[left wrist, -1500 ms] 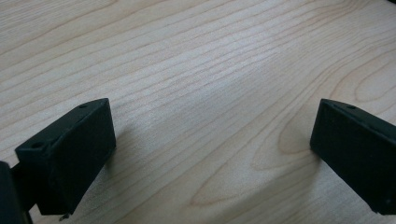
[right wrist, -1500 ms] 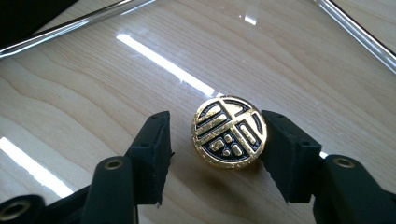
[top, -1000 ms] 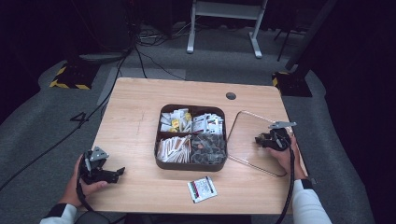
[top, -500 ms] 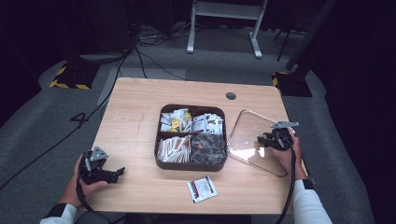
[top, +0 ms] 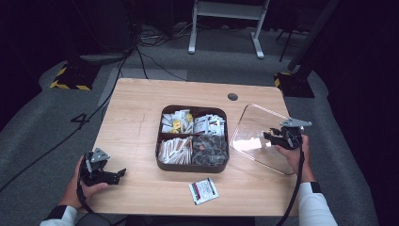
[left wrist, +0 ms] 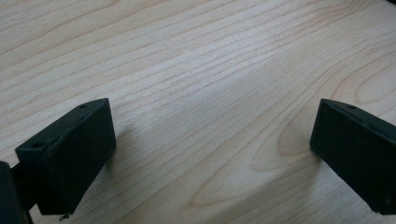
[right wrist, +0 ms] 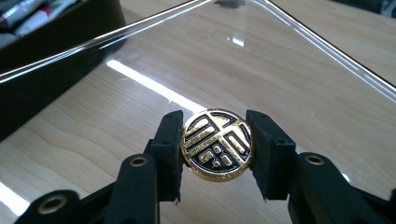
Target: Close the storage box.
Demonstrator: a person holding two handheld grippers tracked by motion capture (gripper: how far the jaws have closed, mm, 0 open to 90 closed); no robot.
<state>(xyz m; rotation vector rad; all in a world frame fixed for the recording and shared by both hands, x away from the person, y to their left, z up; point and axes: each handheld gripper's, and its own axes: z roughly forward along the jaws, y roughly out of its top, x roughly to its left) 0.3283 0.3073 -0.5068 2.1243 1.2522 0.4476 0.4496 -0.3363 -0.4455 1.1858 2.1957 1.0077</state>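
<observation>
the left tool [top: 106, 175] rests low on the light wooden table [top: 141, 108] near its front left corner, its two black jaws spread wide with bare wood grain between them. right of it, at the table's middle, sits a dark brown square tray with four compartments [top: 192, 167], filled with packets and sachets. a small white packet with red and dark print [top: 203, 190] lies flat on the table just in front of the tray. further right, the clear square lid with a round gold-and-black knob [top: 256, 129] is tilted, its near edge raised and its left edge close beside the tray without visibly touching it. the right tool [top: 275, 137] pinches that knob [right wrist: 217, 149] from both sides, pads pressed against its rim, holding the lid above the table's right part.
</observation>
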